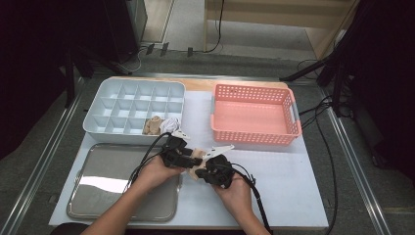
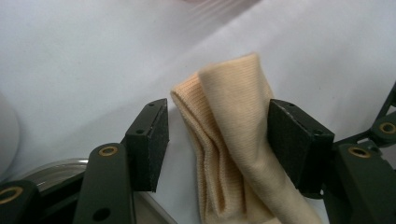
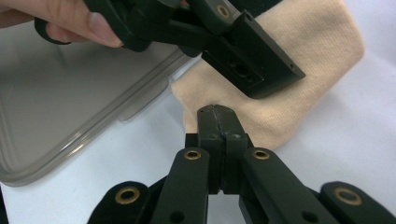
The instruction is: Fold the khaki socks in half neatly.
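A folded beige sock (image 1: 197,155) lies on the white table between my two grippers, just right of the metal tray. In the left gripper view the sock (image 2: 229,140) runs up between the jaws of my left gripper (image 2: 219,140), which is open: the right pad is at the cloth and the left pad stands clear of it. My right gripper (image 3: 217,112) is shut, its tips at the sock's (image 3: 299,79) near edge; I see no cloth in the seam between them. The left gripper (image 3: 252,60) reaches over the sock from the upper left there.
A metal tray (image 1: 112,181) lies at the front left, its rim (image 3: 70,116) close to the sock. Behind it stands a white divided box (image 1: 134,105) with a beige sock (image 1: 152,126) and a white one (image 1: 170,124) in its front cells. An empty pink basket (image 1: 254,115) stands back right.
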`<state>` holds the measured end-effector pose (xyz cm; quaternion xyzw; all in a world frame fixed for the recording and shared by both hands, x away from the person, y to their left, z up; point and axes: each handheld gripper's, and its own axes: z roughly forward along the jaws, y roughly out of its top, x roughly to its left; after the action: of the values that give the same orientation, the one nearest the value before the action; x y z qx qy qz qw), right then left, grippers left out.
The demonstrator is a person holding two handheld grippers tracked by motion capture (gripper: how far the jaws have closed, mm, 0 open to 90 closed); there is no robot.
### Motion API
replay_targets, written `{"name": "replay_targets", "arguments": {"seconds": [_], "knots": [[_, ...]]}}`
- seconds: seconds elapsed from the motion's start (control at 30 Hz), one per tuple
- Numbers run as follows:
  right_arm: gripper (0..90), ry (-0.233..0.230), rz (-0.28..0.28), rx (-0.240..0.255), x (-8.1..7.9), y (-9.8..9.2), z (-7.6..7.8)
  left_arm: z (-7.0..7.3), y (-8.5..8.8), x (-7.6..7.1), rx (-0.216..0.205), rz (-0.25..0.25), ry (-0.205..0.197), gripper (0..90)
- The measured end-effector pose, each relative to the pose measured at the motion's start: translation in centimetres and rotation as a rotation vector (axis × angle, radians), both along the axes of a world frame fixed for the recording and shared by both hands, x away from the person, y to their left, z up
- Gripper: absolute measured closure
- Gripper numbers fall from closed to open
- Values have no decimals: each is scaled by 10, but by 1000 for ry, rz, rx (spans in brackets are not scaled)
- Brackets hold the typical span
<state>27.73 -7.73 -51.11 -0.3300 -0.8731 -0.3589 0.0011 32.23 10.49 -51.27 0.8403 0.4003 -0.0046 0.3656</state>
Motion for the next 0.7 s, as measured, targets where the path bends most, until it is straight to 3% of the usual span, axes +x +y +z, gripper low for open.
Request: {"name": "replay_targets", "arguments": {"seconds": [0.33,0.7], "knots": [[900,53,12,-22,-7,0,-4,-3,-2,-2,5,-26,-17,410],[900,26,25,-14,-7,-2,-7,-2,-6,-9,10,-38,1,483]]}}
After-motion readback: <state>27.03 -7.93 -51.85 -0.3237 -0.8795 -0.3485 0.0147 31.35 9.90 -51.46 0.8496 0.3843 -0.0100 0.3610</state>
